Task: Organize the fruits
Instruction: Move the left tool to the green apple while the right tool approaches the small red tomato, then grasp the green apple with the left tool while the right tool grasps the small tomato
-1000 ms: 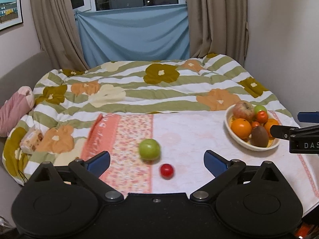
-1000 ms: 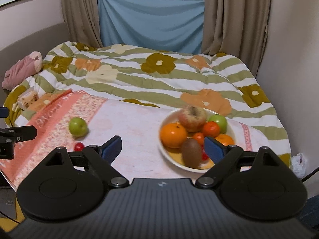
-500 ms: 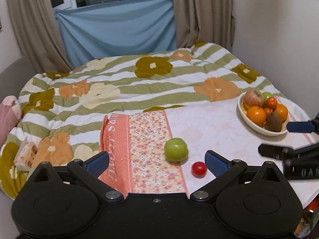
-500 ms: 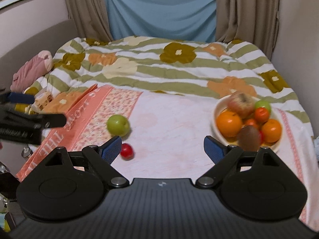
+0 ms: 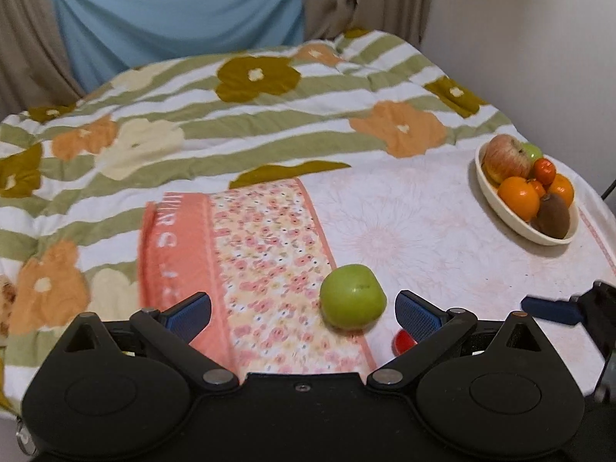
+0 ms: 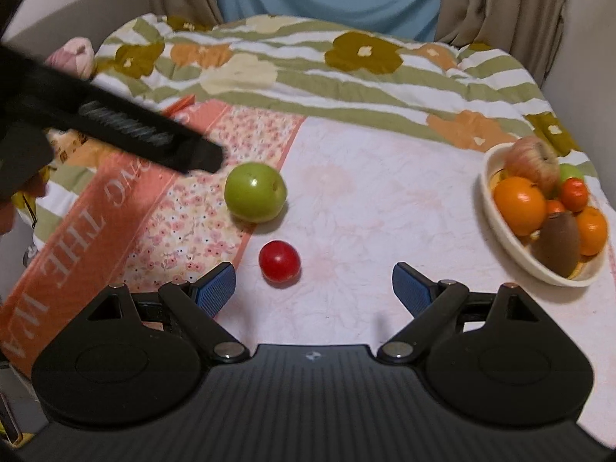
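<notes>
A green apple (image 5: 353,295) lies on the cloth-covered table, just ahead of my open left gripper (image 5: 304,313) and nearer its right finger. A small red tomato (image 5: 403,340) is half hidden behind that finger. In the right wrist view the green apple (image 6: 255,191) and the red tomato (image 6: 279,261) lie ahead of my open, empty right gripper (image 6: 313,287), towards its left finger. A cream bowl (image 5: 496,203) of oranges, an apple, a kiwi and small fruits stands at the right; it also shows in the right wrist view (image 6: 496,231).
A pink floral cloth strip (image 5: 265,261) lies on the table's left part. A flowered striped blanket (image 5: 231,115) covers the bed behind. The left gripper's body (image 6: 115,127) crosses the right wrist view's left side. A wall stands at the right.
Both grippers have moved forward and lower towards the green apple and red tomato, which now look larger and closer. The left gripper's arm has swung further into the right wrist view.
</notes>
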A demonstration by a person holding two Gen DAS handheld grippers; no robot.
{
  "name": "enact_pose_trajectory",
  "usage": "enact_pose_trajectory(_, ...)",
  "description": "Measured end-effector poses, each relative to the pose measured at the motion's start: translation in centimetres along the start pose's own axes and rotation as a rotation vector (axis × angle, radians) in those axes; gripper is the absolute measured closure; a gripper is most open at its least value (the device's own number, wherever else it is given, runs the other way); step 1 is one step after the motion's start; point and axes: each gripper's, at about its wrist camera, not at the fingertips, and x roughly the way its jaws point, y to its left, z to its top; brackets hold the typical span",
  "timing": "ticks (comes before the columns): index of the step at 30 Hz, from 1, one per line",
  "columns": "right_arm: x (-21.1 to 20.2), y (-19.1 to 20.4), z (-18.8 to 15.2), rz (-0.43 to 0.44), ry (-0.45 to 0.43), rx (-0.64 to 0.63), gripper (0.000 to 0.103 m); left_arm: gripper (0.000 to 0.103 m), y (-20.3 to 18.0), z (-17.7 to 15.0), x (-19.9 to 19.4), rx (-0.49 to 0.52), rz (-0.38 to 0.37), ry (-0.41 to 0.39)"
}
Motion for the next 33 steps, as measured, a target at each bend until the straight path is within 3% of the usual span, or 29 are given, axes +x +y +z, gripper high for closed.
enact_pose_trajectory(6,2.7,0.5,-0.9,0.005,0.038,0.012,0.006,0.007,-0.1,0.6,4.0,-0.025,-0.057,0.070)
enact_pose_trajectory(15,4.1,0.6,-0.8,0.033,0.051,0.015,0.013,0.019,-0.8,1.0,5.9,-0.055,-0.102,0.108)
enact_pose_trajectory(20,4.7,0.7,-0.7,0.041,0.064,0.010,0.026,0.046,-1.2,0.8,6.9,-0.075,-0.149,0.135)
enact_pose_trajectory(28,5.1,1.1,-0.3,0.046,0.052,-0.025,0.033,0.046,-1.4,0.2,6.3,-0.035,-0.134,0.130)
enact_pose_trajectory(33,5.8,1.2,0.0,0.050,0.055,-0.053,0.048,0.046,-0.6,-0.6,5.7,-0.019,-0.110,0.127)
